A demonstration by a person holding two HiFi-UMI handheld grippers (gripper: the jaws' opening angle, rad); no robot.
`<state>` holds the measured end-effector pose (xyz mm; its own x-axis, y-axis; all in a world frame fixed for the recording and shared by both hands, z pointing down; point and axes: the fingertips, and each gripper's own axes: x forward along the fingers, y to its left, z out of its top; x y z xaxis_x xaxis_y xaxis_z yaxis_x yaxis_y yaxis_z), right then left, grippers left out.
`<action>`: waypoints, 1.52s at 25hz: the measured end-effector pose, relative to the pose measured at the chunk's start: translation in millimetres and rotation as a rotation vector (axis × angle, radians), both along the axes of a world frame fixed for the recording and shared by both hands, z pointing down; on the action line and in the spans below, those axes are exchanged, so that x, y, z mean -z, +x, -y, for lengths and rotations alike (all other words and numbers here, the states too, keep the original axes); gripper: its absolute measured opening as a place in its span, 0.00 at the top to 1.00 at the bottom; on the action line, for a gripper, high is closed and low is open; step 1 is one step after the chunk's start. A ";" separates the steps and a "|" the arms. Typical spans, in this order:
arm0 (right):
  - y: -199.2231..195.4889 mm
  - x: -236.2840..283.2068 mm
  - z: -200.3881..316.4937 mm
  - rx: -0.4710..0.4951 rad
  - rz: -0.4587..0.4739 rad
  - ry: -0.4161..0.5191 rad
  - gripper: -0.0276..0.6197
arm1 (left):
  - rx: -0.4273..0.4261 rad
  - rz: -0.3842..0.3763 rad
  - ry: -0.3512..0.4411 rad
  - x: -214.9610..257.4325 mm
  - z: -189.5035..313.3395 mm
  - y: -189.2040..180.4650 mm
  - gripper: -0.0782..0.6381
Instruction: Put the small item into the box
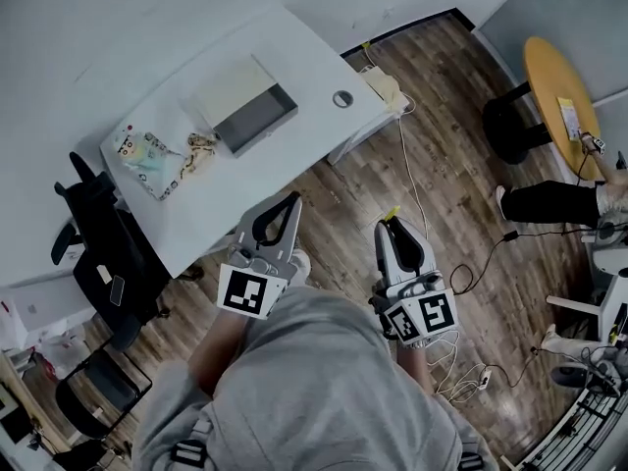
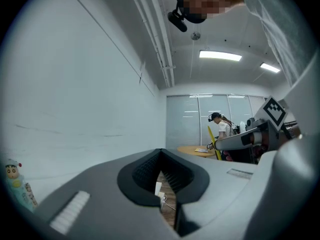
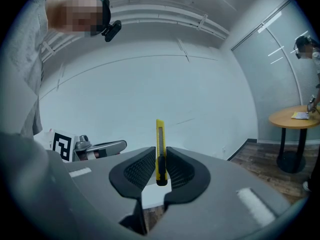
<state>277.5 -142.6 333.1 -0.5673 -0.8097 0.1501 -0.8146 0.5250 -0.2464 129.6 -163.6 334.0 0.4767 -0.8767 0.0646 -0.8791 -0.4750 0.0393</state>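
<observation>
Two grippers, the left gripper [image 1: 287,204] and the right gripper [image 1: 394,229]. One yellow utility knife [image 3: 159,149]. One white desk [image 1: 294,57] at 11 o'clock in the head view, bearing one open box [image 1: 257,135]. One round wooden table [image 1: 559,77] at 2 o'clock. One black office chair [image 1: 103,234] at 9 o'clock.

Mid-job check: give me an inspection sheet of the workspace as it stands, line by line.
Surface: white table, mostly bare; both grippers are off it, over the floor.
Job's things: open box on the table; yellow utility knife in the right gripper.
Clutter: colourful packets and a small trinket beside the box.
Grippers: left gripper shut, empty; right gripper shut on the knife.
Cables: white cable trailing over the floor towards a power strip.
Surroundings: black chair, round wooden table, seated person.
</observation>
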 end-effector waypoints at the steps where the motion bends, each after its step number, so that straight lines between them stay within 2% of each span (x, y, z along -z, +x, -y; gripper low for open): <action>1: -2.5 -0.3 7.3 0.000 -0.002 0.002 0.83 | -0.005 0.000 0.000 -0.1 7.6 -1.7 0.89; 9: -19.9 2.6 57.0 -0.010 -0.011 0.012 0.83 | -0.037 -0.002 0.022 7.0 61.4 -11.1 0.89; 15: -37.7 -1.8 78.3 0.021 -0.022 0.006 0.83 | -0.017 -0.014 0.014 2.0 72.8 -26.3 0.89; 25: -77.8 -6.0 96.8 0.138 -0.045 -0.011 0.83 | 0.089 -0.032 0.004 -3.9 73.2 -63.3 0.89; 38: -138.7 -6.4 159.9 0.387 -0.051 -0.001 0.83 | 0.333 -0.052 -0.010 -11.2 86.6 -109.7 0.89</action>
